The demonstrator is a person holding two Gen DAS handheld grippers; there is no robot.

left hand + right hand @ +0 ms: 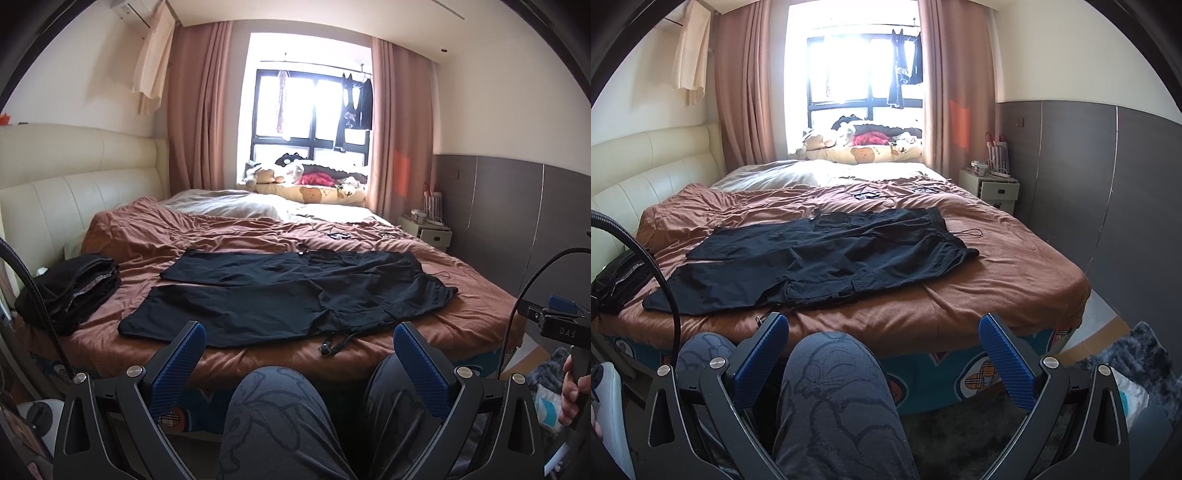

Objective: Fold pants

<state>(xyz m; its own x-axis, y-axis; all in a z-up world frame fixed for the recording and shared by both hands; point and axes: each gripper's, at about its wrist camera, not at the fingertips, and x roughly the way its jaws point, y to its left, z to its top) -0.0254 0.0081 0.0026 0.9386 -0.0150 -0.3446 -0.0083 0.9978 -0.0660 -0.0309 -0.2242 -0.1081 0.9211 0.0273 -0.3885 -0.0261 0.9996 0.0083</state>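
Note:
Black pants (288, 291) lie spread flat across the brown bedspread (155, 236), waist to the right, both legs pointing left. They also show in the right wrist view (820, 258). My left gripper (299, 332) is open and empty, held back from the bed's near edge above the person's knees. My right gripper (882, 325) is open and empty too, short of the bed edge. A drawstring (332, 343) hangs at the pants' near edge.
A pile of folded black clothes (70, 288) sits at the bed's left side by the cream headboard (66, 192). Cables lie on the far bedspread (868, 194). A white nightstand (993, 188) stands at the right. The person's knee (834, 387) is below the grippers.

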